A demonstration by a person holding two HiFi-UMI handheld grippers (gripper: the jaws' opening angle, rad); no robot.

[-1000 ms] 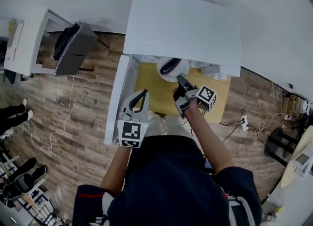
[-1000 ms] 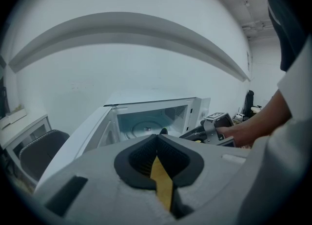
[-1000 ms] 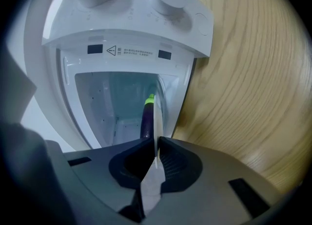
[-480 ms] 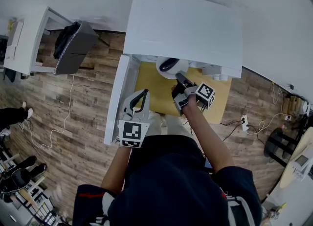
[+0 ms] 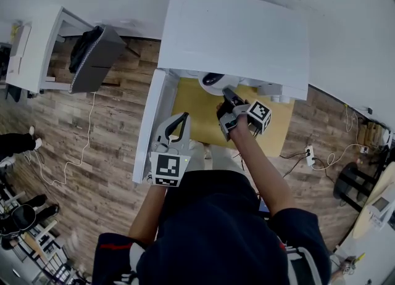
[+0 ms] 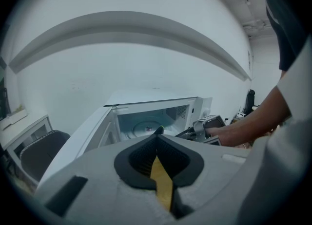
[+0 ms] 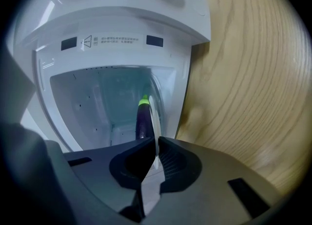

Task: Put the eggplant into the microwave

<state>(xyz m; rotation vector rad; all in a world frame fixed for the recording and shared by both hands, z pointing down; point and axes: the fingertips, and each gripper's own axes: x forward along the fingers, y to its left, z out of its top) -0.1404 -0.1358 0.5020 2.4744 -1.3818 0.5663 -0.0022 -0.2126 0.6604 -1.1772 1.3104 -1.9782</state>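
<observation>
Head view places the right gripper (image 5: pixel 227 94) nearer the microwave (image 5: pixel 234 37) than a second ago, with its load deeper under the top. Right gripper view shows the jaws nearly closed, clamped on the rim of a plate (image 7: pixel 152 112). The eggplant (image 7: pixel 142 121) lies on the plate inside the open cavity. The left gripper (image 5: pixel 179 119) is unmoved, jaws together and empty.

From overhead, the microwave's (image 5: pixel 234 37) roof covers its cavity and the far half of the plate (image 5: pixel 205 87). Only one dark end of the eggplant (image 5: pixel 213 79) pokes out. In the right gripper view, the right gripper (image 7: pixel 155 142) hides the eggplant's lower end, and the label (image 7: pixel 113 40) print is too small to read. A bystander's legs (image 5: pixel 12 147) are cut off at the left edge.
</observation>
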